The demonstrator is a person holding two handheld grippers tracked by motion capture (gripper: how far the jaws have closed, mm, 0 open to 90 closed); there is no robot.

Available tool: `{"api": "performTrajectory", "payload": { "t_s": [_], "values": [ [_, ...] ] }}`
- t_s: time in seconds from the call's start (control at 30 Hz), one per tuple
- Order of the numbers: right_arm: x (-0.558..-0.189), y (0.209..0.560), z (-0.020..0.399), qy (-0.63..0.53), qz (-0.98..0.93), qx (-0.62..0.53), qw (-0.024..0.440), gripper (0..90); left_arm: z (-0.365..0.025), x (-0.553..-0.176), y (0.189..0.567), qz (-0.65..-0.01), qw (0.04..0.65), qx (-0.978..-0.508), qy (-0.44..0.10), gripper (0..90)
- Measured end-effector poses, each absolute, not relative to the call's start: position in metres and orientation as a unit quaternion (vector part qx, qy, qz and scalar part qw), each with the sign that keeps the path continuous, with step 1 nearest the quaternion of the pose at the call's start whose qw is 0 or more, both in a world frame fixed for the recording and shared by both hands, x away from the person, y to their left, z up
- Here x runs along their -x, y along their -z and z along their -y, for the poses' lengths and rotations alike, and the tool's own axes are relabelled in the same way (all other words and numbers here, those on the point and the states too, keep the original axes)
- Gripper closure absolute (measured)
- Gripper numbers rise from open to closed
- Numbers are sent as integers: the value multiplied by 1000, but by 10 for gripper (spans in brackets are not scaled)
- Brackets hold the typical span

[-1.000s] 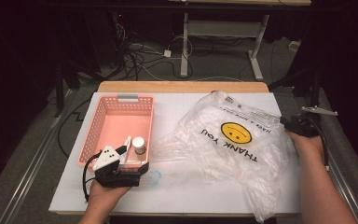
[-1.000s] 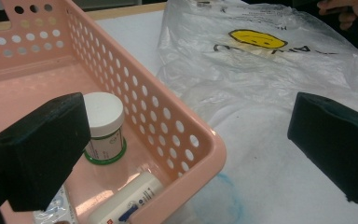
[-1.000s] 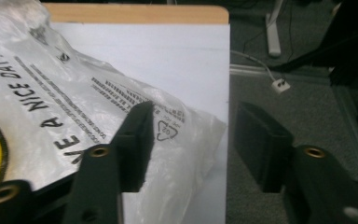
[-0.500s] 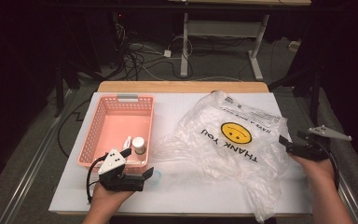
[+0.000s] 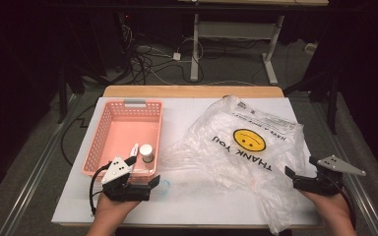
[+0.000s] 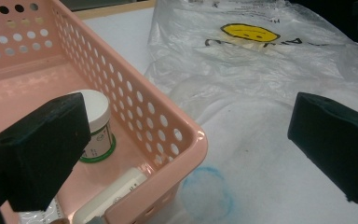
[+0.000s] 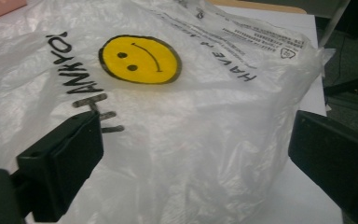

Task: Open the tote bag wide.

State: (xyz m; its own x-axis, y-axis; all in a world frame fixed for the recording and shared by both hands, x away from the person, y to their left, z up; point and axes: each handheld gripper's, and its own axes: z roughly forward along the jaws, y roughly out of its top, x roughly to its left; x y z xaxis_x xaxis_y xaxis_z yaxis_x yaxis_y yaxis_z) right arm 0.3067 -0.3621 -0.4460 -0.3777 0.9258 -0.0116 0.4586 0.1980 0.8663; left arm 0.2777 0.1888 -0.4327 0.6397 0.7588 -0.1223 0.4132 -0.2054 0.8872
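Black foam pads frame both tool views, and in each the jaws stand wide apart with nothing between them. The right tool [image 5: 300,178] has just been opening; it sits at the near right edge of the white surface [image 5: 197,204], just beside the rumpled clear plastic bag [image 5: 236,157], without touching it as far as the high view tells. The left tool [image 5: 142,186] rests at the near left, its jaws spread across the near corner of the pink basket [image 5: 96,147].

The left tool's view looks over the basket's perforated wall onto a white-lidded jar [image 6: 93,122] with a green-edged label, standing upright near the corner, and a pale flat tube-like item [image 6: 109,196] lying beside it, cut off by the picture's bottom edge. A faint blue ring [image 6: 207,191] shows on the surface just outside the basket. The right tool's view gives the bag's yellow smiley [image 7: 140,59] and black lettering up close; small print farther back is too fine to read.

Bare surface lies open between basket and bag and along the near edge. The bag's near end hangs over the front edge. Beyond the wooden far edge [image 5: 192,91], cables and table legs fade into dark floor.
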Motion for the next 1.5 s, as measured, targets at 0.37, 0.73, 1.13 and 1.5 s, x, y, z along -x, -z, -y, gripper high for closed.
{"api": "performTrajectory", "payload": {
  "t_s": [0.37,0.73,1.13,1.5],
  "values": [
    [-289,446,330,-440,-739,-442,255,0,-191,-278,432,-390,497,-755,-178,0],
    [-302,432,290,-454,-758,-401,243,0,-189,-278,431,-387,492,-760,-176,0],
    [-337,426,250,-450,-780,-376,220,0,-190,-279,431,-384,491,-760,-182,0],
    [-350,431,232,-457,-793,-347,203,126,-194,-280,432,-396,487,-756,-188,0]
  ]
}}
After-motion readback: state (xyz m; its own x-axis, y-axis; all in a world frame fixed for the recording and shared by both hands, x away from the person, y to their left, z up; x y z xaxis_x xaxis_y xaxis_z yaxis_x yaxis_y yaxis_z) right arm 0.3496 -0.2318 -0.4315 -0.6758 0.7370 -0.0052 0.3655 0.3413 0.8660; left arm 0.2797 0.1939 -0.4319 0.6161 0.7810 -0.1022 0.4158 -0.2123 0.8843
